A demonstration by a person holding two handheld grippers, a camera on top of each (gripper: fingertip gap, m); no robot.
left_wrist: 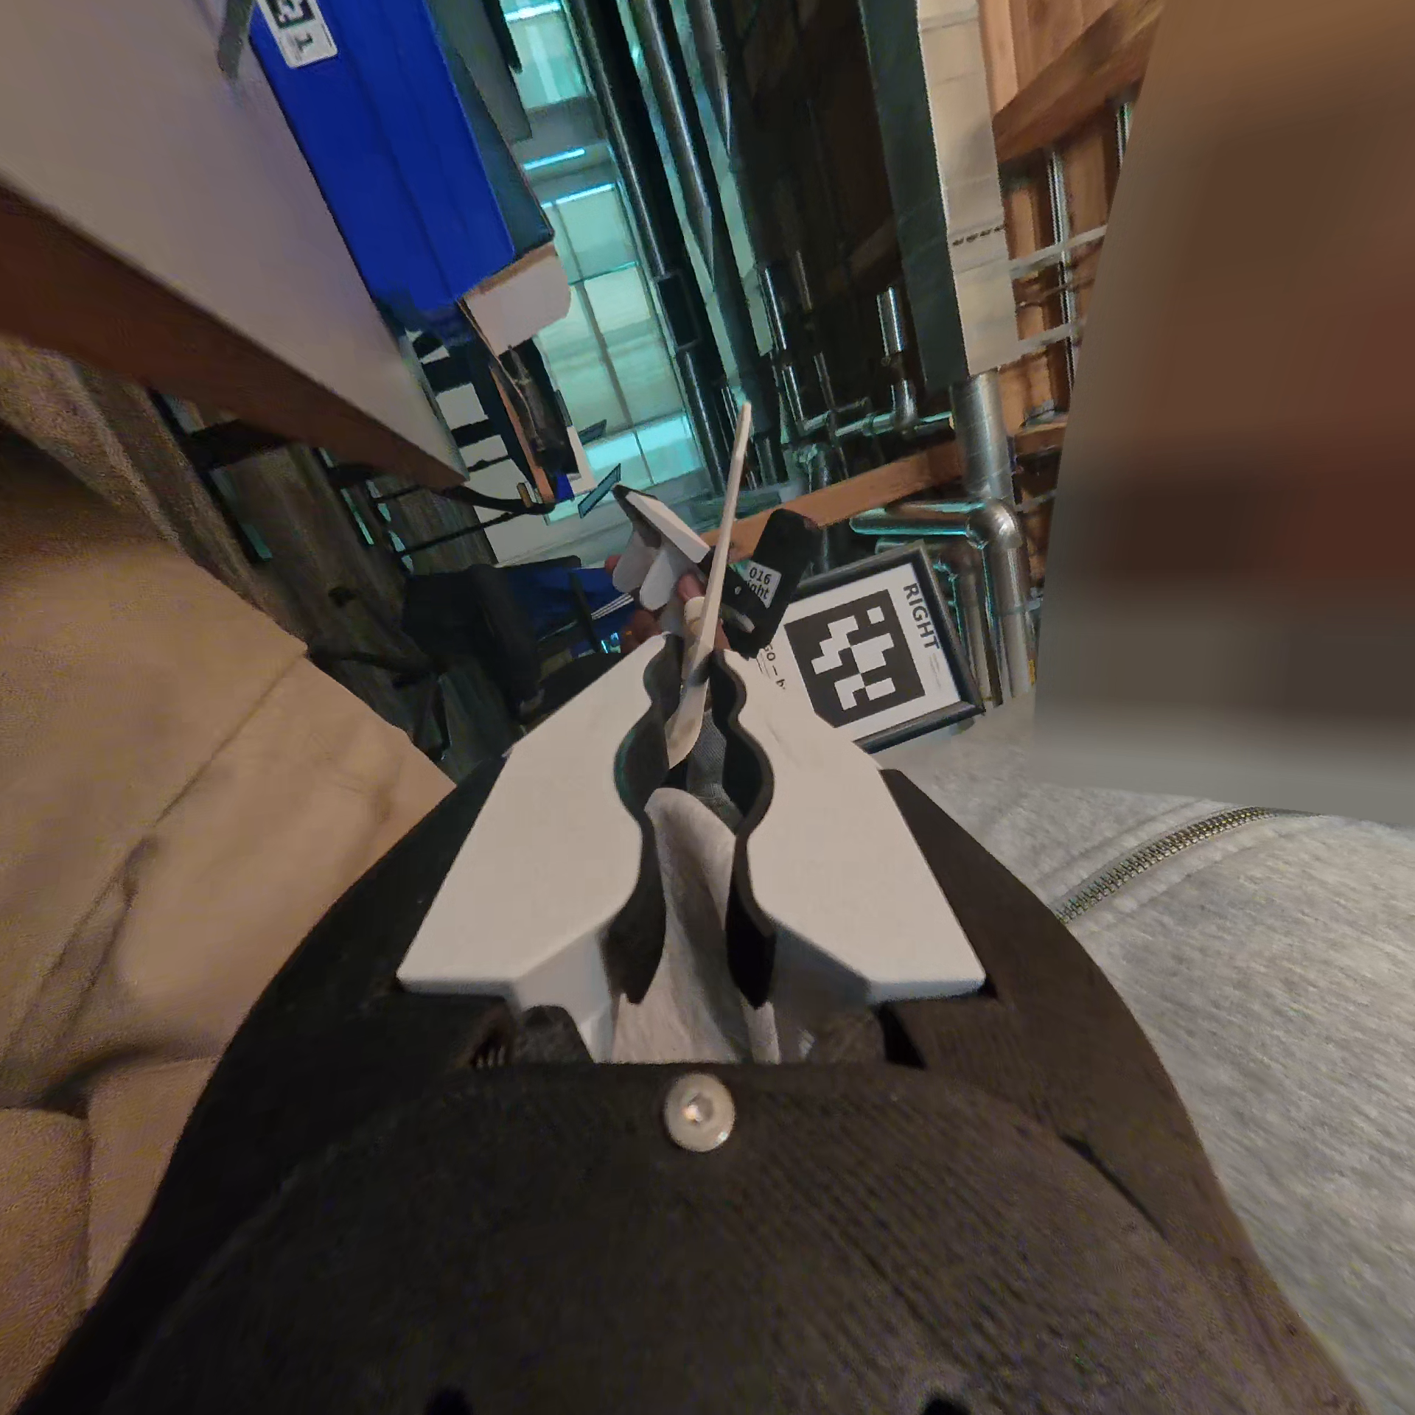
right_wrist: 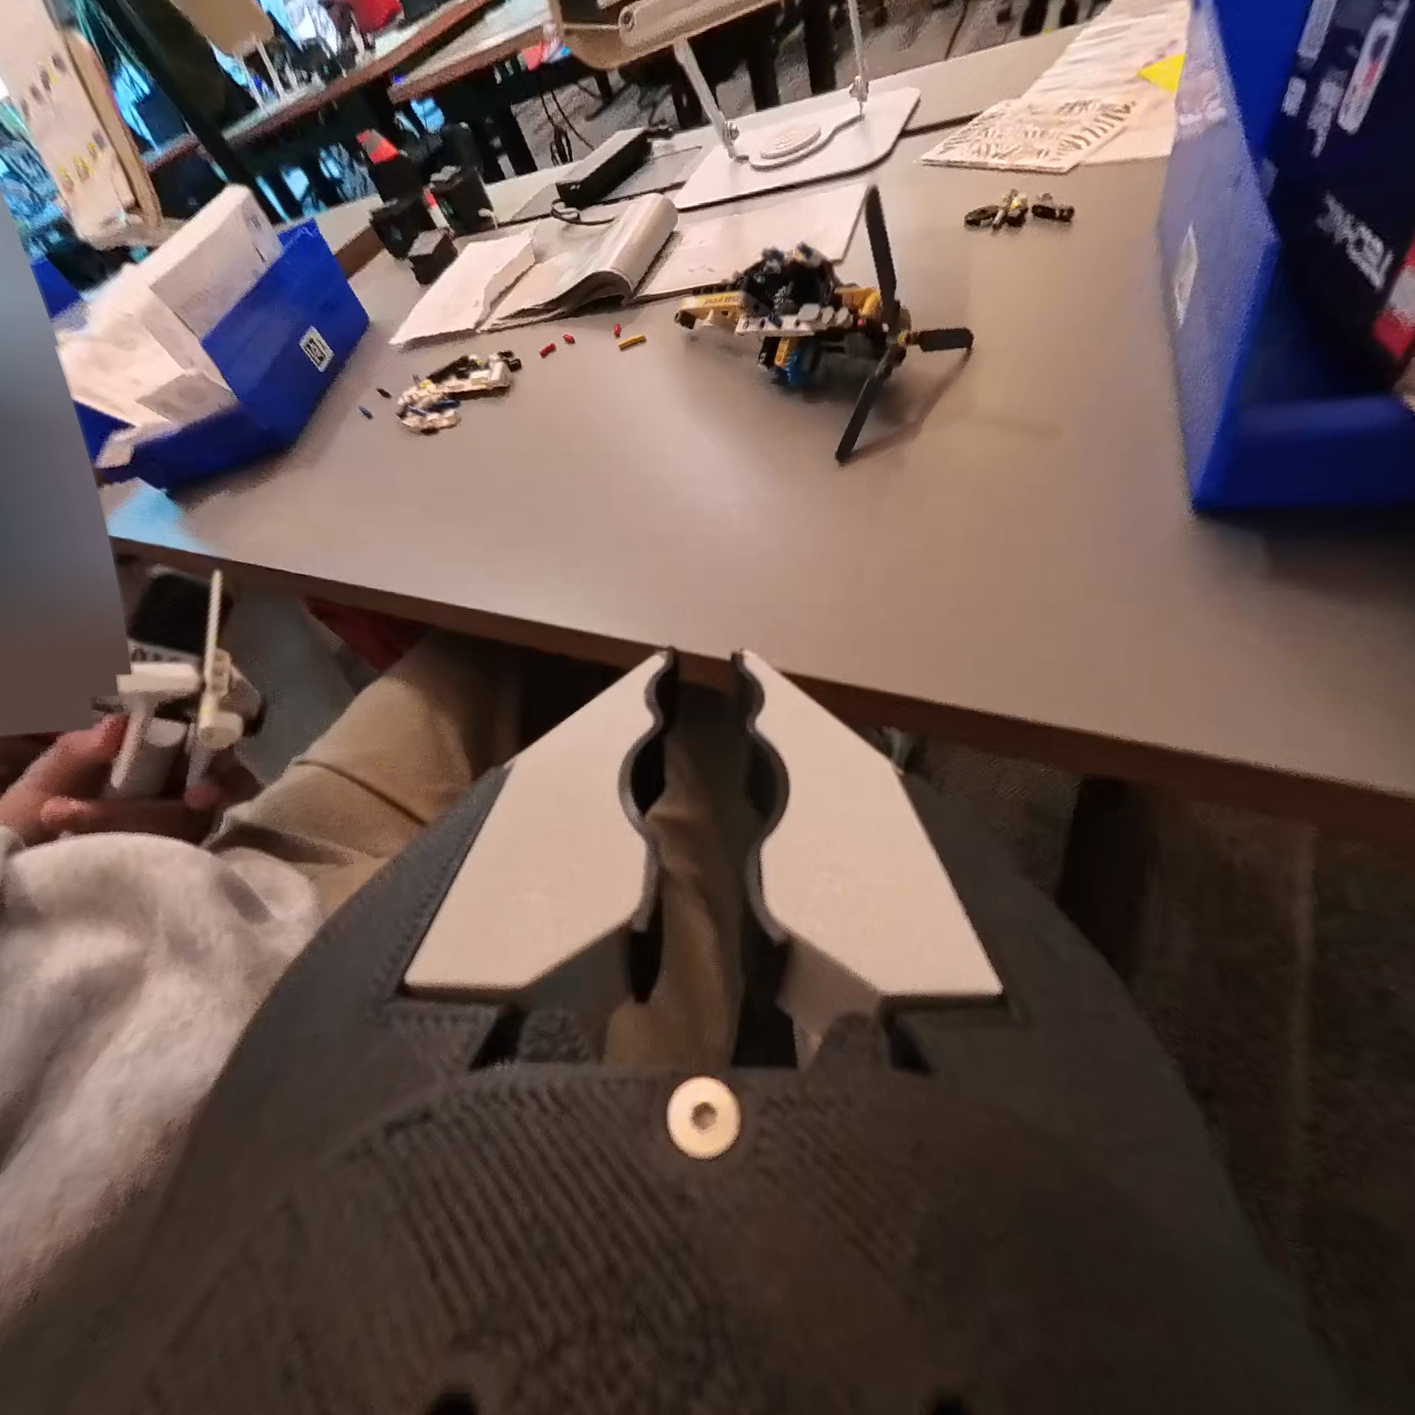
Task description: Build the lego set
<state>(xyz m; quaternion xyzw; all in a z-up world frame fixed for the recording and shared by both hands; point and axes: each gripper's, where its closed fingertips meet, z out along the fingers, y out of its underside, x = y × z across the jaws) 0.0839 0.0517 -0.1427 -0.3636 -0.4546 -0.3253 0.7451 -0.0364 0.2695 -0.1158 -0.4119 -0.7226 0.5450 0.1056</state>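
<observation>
Blue is the first colour from the left in the right wrist view: a blue bin [right_wrist: 260,360] with white boxes and papers stands at the left end of the grey counter [right_wrist: 689,536]. Below the counter edge, at the far left, the left gripper [right_wrist: 176,712] shows beside a person's hand [right_wrist: 69,789], with a long white piece standing up from it. To the right of the bin, a small white and black sub-assembly [right_wrist: 459,387] lies on the counter with small red and yellow pins [right_wrist: 589,341] just beside it. Behind them an open instruction booklet [right_wrist: 551,268] lies flat. Further right stands the partly built lego model [right_wrist: 796,314], yellow, black and grey, with a black propeller [right_wrist: 888,329] at its right end, one blade tip touching the counter. A few dark loose parts [right_wrist: 1018,208] lie behind it, and a tall blue box [right_wrist: 1286,306] stands at the right edge.

The right gripper [right_wrist: 704,670] is low in front of the counter edge, above the person's beige trousers. Its jaws stand a little apart and nothing is between them.

In the left wrist view, the left gripper [left_wrist: 700,674] is closed on a thin white lego blade [left_wrist: 720,566], which points up and away from the fingertips. Just beyond it, the right gripper [left_wrist: 666,551] shows small, and a framed black and white marker [left_wrist: 873,651] stands to the right. The grey zipped sweater [left_wrist: 1225,957] fills the lower right.
</observation>
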